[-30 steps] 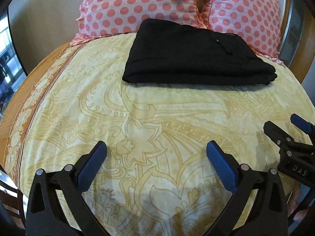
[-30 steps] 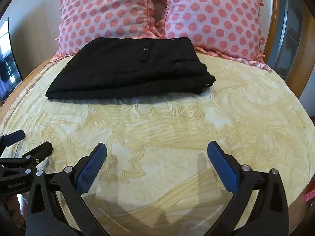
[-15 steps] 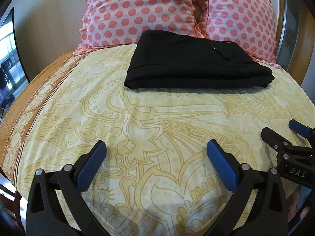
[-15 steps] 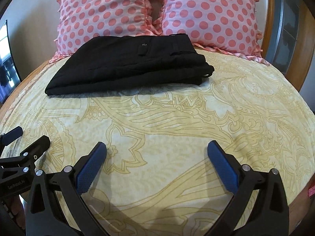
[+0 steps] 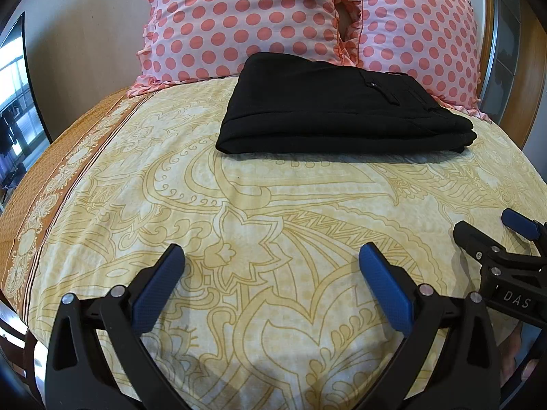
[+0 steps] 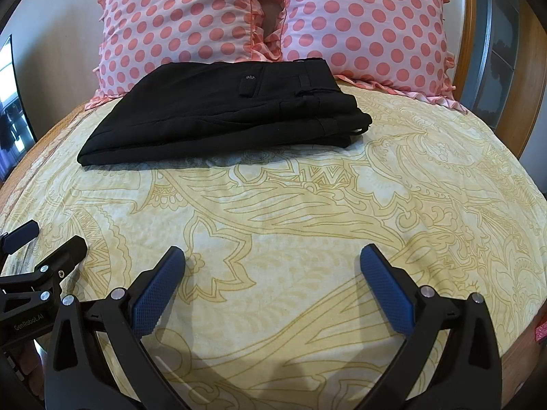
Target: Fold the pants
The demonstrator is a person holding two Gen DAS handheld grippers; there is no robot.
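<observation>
Black pants lie folded in a flat rectangle on the far part of the yellow patterned bedspread, just in front of the pillows; they also show in the right wrist view, with a buttoned pocket on top. My left gripper is open and empty, well short of the pants near the bed's front edge. My right gripper is open and empty too, beside the left one. Each gripper shows at the edge of the other's view, the right and the left.
Two pink pillows with red dots stand against the headboard behind the pants. A wooden bed frame curves along the right. The orange border of the bedspread runs down the left side.
Both grippers have drawn back and tilted up a little, so the pants sit farther off and the pillows show more. The pants have not moved. Both grippers stay open.
</observation>
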